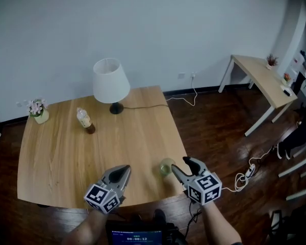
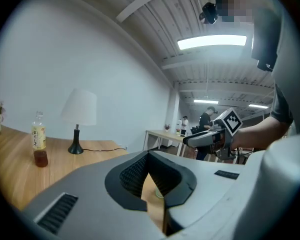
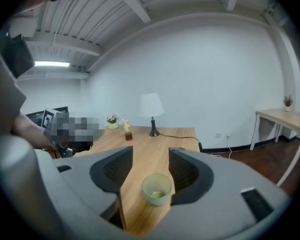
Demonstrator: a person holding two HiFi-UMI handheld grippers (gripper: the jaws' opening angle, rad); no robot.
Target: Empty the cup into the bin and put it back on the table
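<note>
Sitting near the right end of the wooden table's point(image 1: 66, 152) near edge, the small see-through green cup point(image 3: 156, 189) looks light, thin and squashy, so the right gripper point(image 3: 150, 152), jaws apart around it, should pinch its 2 sides softly, while the left gripper point(image 1: 125, 170) is closed on nothing.

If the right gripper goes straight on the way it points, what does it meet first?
The cup, standing on the table between the right gripper's open jaws; nothing seems to come before it.
</note>
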